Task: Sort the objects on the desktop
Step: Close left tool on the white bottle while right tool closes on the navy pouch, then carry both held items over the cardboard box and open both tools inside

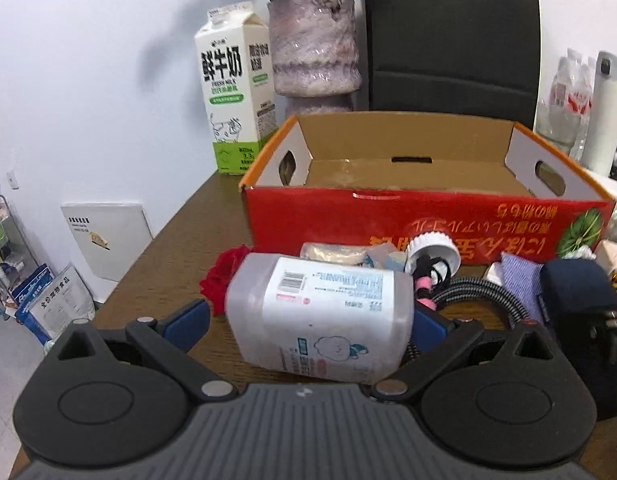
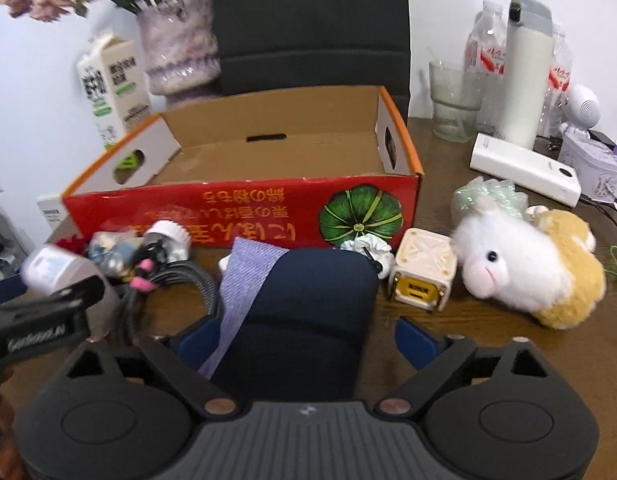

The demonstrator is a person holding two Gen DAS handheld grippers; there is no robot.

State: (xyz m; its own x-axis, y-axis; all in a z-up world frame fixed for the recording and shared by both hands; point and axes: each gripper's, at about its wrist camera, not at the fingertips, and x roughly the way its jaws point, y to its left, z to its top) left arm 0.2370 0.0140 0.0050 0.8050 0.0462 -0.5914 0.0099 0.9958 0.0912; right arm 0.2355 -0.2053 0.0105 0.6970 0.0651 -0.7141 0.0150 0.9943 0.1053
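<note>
An open red cardboard box (image 1: 428,216) stands empty on the brown desk; it also shows in the right wrist view (image 2: 244,208). My left gripper (image 1: 308,320) is open around a grey bottle with a white label (image 1: 320,312) lying on its side; its left pad stands a little off the bottle. My right gripper (image 2: 304,340) is open around a dark navy pouch (image 2: 312,312) with a lilac cloth (image 2: 244,280) beside it. The bottle shows blurred in the right wrist view (image 2: 56,272).
Before the box lie a red flower (image 1: 224,272), a white cap (image 1: 432,248), a braided cable (image 1: 480,296), a cream cube (image 2: 424,276) and plush toys (image 2: 520,260). A milk carton (image 1: 236,100), vase (image 1: 312,48), glass (image 2: 452,100), flask (image 2: 524,68) and white power bank (image 2: 524,174) stand behind.
</note>
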